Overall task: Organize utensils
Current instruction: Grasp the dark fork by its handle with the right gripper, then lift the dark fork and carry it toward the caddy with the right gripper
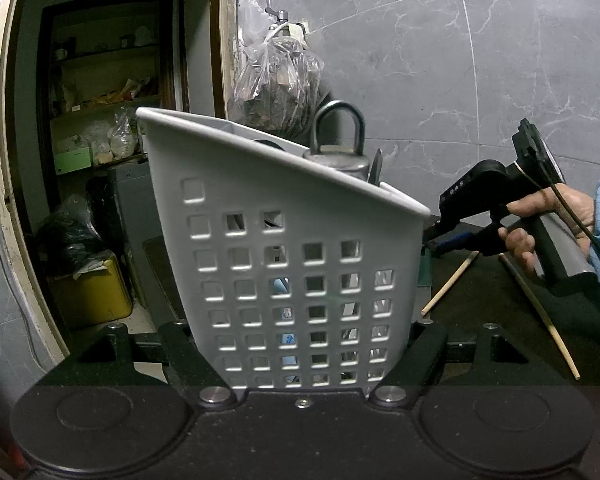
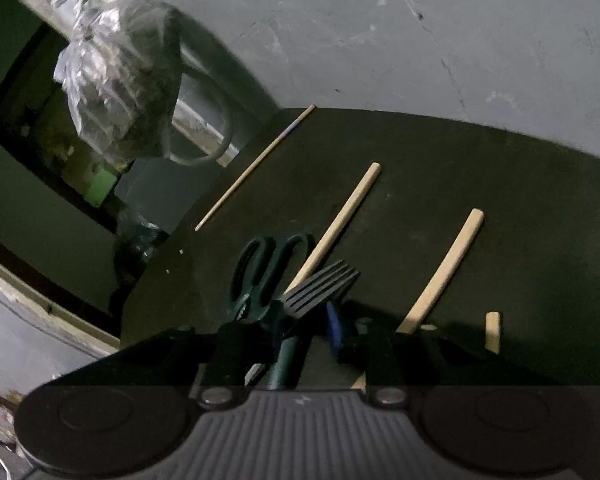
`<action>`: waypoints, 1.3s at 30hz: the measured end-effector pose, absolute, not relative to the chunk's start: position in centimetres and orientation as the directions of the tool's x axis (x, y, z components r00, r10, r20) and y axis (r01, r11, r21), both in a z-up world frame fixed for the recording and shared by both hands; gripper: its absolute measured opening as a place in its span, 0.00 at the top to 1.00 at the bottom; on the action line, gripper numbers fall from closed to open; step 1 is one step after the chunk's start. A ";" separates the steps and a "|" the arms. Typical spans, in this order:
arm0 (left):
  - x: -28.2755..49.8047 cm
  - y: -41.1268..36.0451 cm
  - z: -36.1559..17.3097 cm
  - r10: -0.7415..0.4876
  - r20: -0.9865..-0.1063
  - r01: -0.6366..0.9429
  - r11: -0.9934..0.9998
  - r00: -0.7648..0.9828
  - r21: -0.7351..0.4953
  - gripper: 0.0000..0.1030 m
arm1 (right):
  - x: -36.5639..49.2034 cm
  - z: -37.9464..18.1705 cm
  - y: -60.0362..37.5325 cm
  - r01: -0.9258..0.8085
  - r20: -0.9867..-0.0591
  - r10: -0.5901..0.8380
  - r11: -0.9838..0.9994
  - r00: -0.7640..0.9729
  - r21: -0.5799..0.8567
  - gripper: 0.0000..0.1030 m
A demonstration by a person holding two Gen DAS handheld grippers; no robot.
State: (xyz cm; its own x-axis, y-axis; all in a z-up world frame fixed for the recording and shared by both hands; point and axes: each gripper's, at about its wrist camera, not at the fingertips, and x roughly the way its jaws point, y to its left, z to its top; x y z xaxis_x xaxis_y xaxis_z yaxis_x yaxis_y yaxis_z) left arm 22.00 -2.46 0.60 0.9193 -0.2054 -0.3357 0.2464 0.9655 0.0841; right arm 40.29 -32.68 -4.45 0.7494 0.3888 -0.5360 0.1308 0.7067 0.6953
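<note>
My left gripper [image 1: 304, 356] is shut on a white perforated utensil caddy [image 1: 284, 264] and holds it upright on the dark table. A metal grater handle [image 1: 339, 136] and a dark blade tip stick out of its top. My right gripper [image 2: 300, 340] is shut on a dark slotted spatula [image 2: 320, 286], gripping its green handle just above the table. It also shows in the left wrist view [image 1: 432, 236], low beside the caddy's right side. Green-handled scissors [image 2: 266, 270] lie just left of the spatula head.
Two wooden handles [image 2: 334, 226] [image 2: 446, 268] and a thin chopstick [image 2: 256, 166] lie on the dark table [image 2: 500, 184]; two chopsticks [image 1: 450, 284] show right of the caddy. A plastic bag [image 1: 278, 80] hangs on the grey tiled wall. A doorway with shelves is left.
</note>
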 end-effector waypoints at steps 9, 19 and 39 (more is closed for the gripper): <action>22.0 -2.5 0.6 -0.206 -0.336 0.247 0.965 0.919 0.084 0.25 | 41.6 -5.9 -33.3 0.195 -0.484 0.432 0.559 0.761 0.806 0.75; 22.0 -2.5 0.6 -0.206 -0.336 0.247 0.965 0.919 0.085 0.25 | 42.6 -7.4 -34.5 0.235 -0.451 0.449 0.458 0.771 0.857 0.86; 22.0 -2.5 0.6 -0.206 -0.337 0.247 0.965 0.919 0.083 0.25 | 44.4 -5.5 -33.4 0.230 -0.537 0.404 0.599 0.740 0.767 0.88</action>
State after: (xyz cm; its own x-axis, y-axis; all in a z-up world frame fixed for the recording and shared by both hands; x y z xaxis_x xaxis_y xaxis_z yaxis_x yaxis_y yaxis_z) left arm 22.03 -2.47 0.62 0.9188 -0.2062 -0.3367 0.2471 0.9654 0.0832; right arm 44.43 -33.35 -5.46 0.7405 0.4040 -0.5371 0.2299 0.5987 0.7673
